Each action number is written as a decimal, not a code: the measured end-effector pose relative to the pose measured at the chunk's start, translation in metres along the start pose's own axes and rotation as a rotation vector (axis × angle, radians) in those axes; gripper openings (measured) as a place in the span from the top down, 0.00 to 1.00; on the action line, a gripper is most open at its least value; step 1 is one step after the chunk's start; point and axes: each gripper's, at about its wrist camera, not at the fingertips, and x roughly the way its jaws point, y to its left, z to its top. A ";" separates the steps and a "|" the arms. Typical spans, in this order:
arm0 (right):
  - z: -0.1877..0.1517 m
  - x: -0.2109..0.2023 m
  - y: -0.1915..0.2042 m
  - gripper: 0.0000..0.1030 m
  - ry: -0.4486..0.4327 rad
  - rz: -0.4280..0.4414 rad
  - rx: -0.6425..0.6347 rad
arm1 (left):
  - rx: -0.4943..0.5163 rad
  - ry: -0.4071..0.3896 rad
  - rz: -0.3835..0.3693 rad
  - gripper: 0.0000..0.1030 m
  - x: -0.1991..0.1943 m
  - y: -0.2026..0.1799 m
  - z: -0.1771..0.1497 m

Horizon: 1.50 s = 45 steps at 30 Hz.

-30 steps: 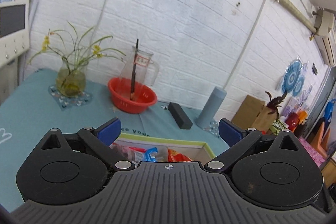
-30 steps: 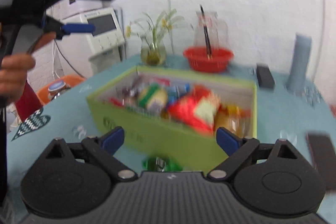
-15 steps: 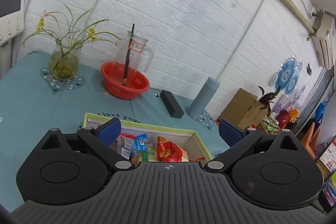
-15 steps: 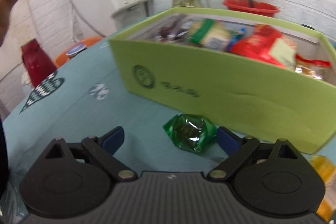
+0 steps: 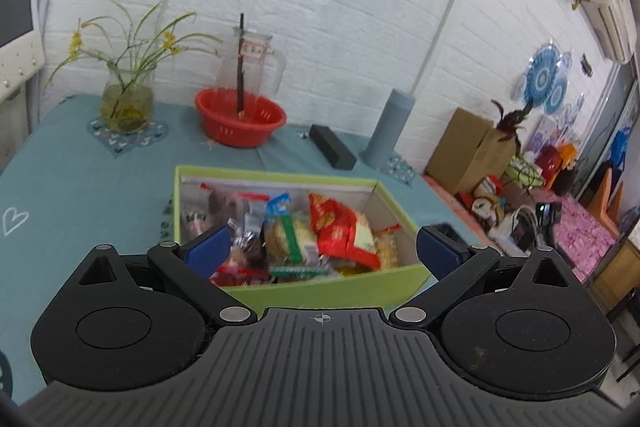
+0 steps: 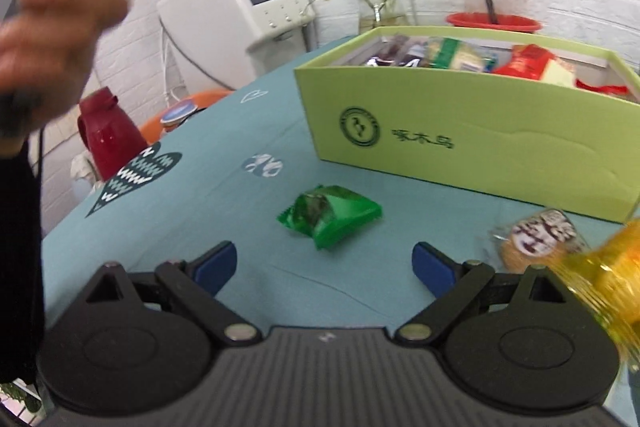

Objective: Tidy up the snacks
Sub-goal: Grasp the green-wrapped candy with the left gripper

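Right tongs spread wide and empty, poised just short of a green snack packet lying on the teal desk in front of the lime-green box. Left tongs likewise open and empty, held above that box, crammed with wrapped snacks.

Left gripper: tipped downward; green box now fully in view beneath it.
Right gripper: lowered to table; green packet now just ahead of tips.
Round biscuit: newly visible at right.
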 end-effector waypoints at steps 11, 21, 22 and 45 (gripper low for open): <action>-0.023 -0.003 0.001 0.01 -0.074 -0.045 0.127 | -0.153 0.203 0.018 0.14 0.010 0.044 -0.086; 0.006 0.011 0.022 0.01 -0.036 -0.040 -0.017 | -0.116 0.264 -0.044 0.22 0.024 0.063 -0.076; 0.008 0.016 0.024 0.01 -0.036 -0.044 -0.039 | -0.110 0.277 -0.051 0.24 0.027 0.062 -0.076; 0.092 0.002 0.017 0.39 -0.226 -0.074 -0.196 | -0.005 0.127 -0.013 0.78 0.042 0.021 0.003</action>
